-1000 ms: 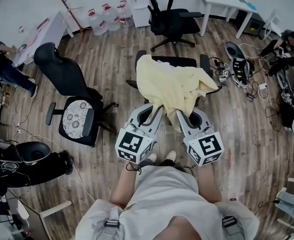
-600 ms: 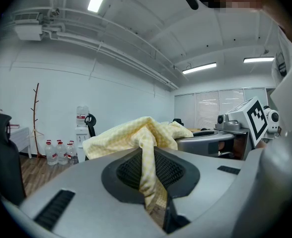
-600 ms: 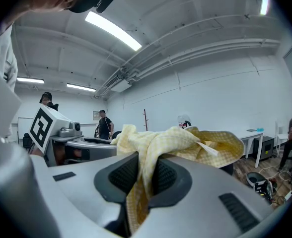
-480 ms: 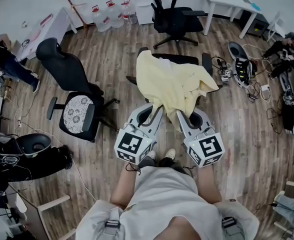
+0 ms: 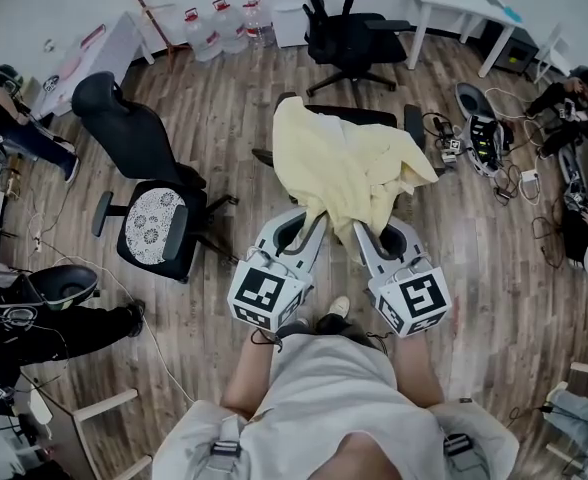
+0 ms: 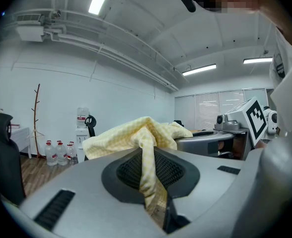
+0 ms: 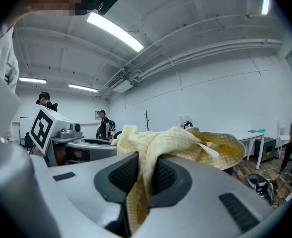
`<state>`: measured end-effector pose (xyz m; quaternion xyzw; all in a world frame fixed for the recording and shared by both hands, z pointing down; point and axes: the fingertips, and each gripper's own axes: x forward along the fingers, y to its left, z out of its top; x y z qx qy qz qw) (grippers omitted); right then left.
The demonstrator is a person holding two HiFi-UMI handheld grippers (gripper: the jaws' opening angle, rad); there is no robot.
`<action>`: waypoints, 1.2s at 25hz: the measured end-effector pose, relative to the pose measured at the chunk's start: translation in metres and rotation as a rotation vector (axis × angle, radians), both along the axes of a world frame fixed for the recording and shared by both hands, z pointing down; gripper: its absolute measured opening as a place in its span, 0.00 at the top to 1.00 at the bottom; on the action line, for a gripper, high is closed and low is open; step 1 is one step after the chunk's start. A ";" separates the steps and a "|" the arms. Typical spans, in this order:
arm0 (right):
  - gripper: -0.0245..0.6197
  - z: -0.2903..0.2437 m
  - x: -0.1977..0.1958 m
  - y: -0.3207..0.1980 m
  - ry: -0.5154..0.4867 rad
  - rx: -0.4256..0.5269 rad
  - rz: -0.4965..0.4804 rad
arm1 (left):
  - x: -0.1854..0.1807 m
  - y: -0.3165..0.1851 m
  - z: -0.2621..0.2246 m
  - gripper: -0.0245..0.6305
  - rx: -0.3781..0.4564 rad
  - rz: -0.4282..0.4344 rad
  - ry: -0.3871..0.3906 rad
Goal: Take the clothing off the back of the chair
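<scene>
A pale yellow checked garment (image 5: 344, 168) is draped over the back of a black office chair (image 5: 359, 120) straight ahead of me. My left gripper (image 5: 321, 218) is shut on the garment's near hem, and the cloth (image 6: 148, 167) runs pinched between its dark pads. My right gripper (image 5: 357, 227) is shut on the hem just beside it, with the fabric (image 7: 142, 182) bunched between its pads. The garment hides most of the chair's backrest. Both grippers sit close together, level with the chair back's near side.
A second black chair with a patterned seat cushion (image 5: 154, 230) stands to the left. Another office chair (image 5: 346, 33) and a white table (image 5: 454, 8) are further back. Water bottles (image 5: 219, 28) line the far wall. Cables and gear (image 5: 484, 138) lie at right. People sit at both sides.
</scene>
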<state>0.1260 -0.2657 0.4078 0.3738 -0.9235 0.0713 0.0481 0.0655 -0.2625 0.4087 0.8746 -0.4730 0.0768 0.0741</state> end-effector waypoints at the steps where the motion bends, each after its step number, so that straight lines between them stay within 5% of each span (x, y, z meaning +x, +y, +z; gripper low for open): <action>1: 0.88 -0.001 0.000 0.001 0.001 0.001 0.001 | 0.000 0.001 0.000 0.87 0.002 0.002 0.001; 30: 0.88 -0.019 -0.018 0.033 0.018 0.057 0.071 | -0.013 0.027 -0.018 0.87 0.048 0.104 0.027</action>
